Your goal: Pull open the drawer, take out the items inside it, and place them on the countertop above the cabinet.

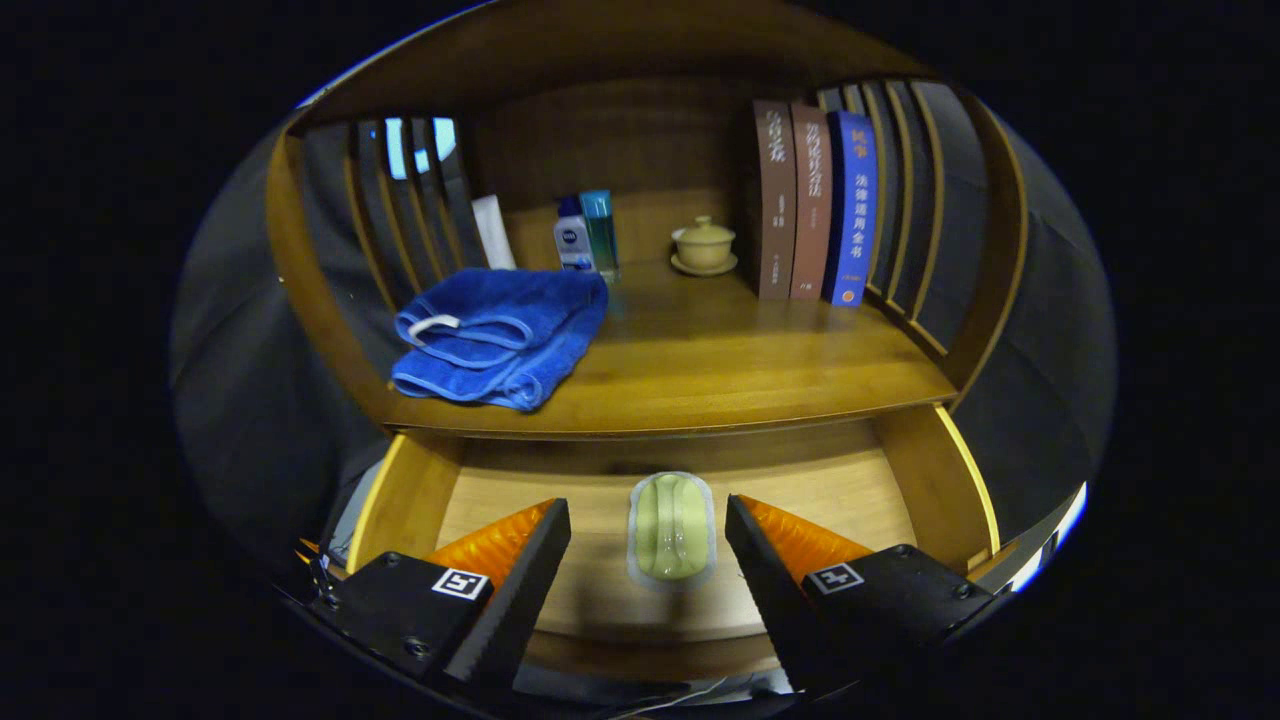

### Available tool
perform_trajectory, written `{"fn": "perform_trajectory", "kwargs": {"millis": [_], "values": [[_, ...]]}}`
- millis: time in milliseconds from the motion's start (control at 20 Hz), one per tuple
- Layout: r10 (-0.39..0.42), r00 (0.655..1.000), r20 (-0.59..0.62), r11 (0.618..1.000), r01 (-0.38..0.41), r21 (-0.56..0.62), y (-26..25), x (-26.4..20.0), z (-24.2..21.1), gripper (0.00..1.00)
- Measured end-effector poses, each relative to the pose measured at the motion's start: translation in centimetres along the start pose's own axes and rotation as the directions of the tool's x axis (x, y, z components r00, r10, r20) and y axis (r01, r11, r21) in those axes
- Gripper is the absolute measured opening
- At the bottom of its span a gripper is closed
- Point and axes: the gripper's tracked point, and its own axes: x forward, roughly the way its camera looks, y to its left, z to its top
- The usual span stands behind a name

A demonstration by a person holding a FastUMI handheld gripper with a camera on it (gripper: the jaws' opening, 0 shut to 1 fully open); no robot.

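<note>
Wooden cabinet w/ slatted sides upper left & upper right, solid wood back panel at top ctr. Warm light on shelf surface mid-frame; recess at top darker. Dark cloth booth wall at far left & far right. Small bright patch through the slats, upper left.

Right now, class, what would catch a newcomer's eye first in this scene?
A pale green oblong item in clear packaging lies in the open wooden drawer, between the open gripper fingers without touching them. On the wooden countertop above, a folded bright blue towel stands out, with three upright books further back.
</note>
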Motion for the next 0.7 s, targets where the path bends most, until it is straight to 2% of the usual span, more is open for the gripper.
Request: {"fn": "perform_trajectory", "kwargs": {"millis": [200,450,550,700], "values": [[-0.042,0.987,-0.157,0.999,0.040,-0.015,-0.7,3.8,-1.5,0.97],[-0.047,0.928,-0.370,0.998,0.054,0.009,-1.2,6.7,-4.8,0.91],[-0.071,0.911,-0.407,0.997,0.074,-0.008,-1.7,7.3,-5.8,0.89],[-0.069,0.907,-0.416,0.998,0.063,-0.027,-1.5,7.9,-6.1,0.65]]}}
